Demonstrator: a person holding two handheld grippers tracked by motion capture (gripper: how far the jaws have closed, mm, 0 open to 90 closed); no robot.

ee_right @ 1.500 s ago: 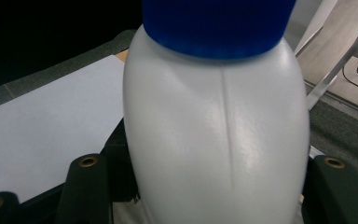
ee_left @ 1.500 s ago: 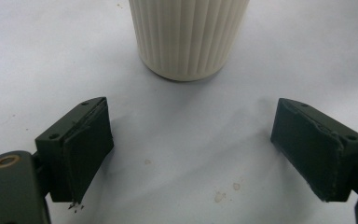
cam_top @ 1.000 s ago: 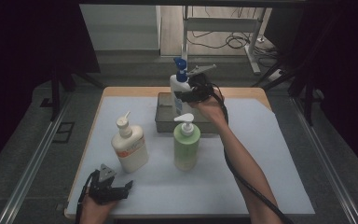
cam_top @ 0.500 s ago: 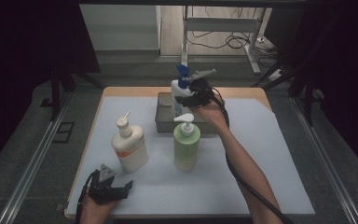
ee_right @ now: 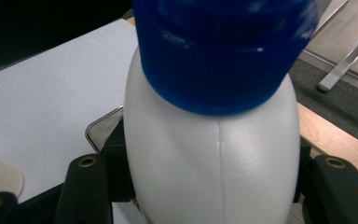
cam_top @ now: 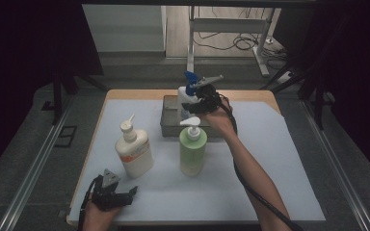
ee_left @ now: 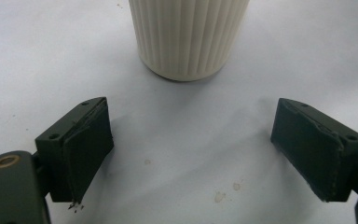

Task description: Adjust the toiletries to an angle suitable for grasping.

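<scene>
Smooth white bottle with ribbed blue cap, apparently plastic, clamped by right tongs; left tongs gape empty.

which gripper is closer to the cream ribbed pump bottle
Left. The left gripper sits open just in front of the cream pump bottle; the right gripper is across the table, clamped on the blue-capped white bottle.

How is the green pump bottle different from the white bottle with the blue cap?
The green pump bottle stands free on the white mat, while the blue-capped white bottle is clamped by the right gripper at the metal tray. The green one has a white pump, the white one a blue top. Both are upright.
</scene>
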